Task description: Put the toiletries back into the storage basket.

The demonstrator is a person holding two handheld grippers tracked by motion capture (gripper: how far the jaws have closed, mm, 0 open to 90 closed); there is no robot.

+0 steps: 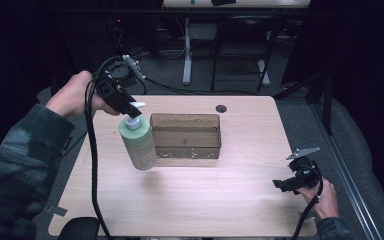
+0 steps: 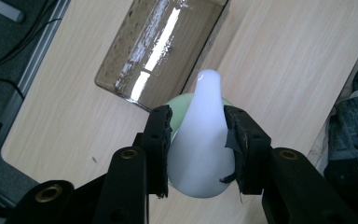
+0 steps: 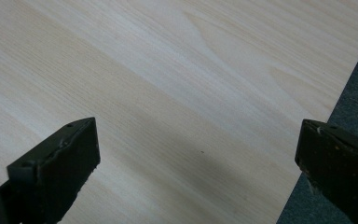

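Left gripper (image 1: pixel 130 111) clamps the white pump head (image 2: pixel 204 140) of a green bottle (image 1: pixel 138 142), which hangs tilted above the table (image 1: pixel 205 195), just left of the clear brown bin (image 1: pixel 186 136). In the left gripper view the pump hides nearly all of the bottle. Right gripper (image 1: pixel 283 184), jaws wide apart and holding nothing, sits near the table's right edge; its far jaw is cut off by the right gripper view's frame.
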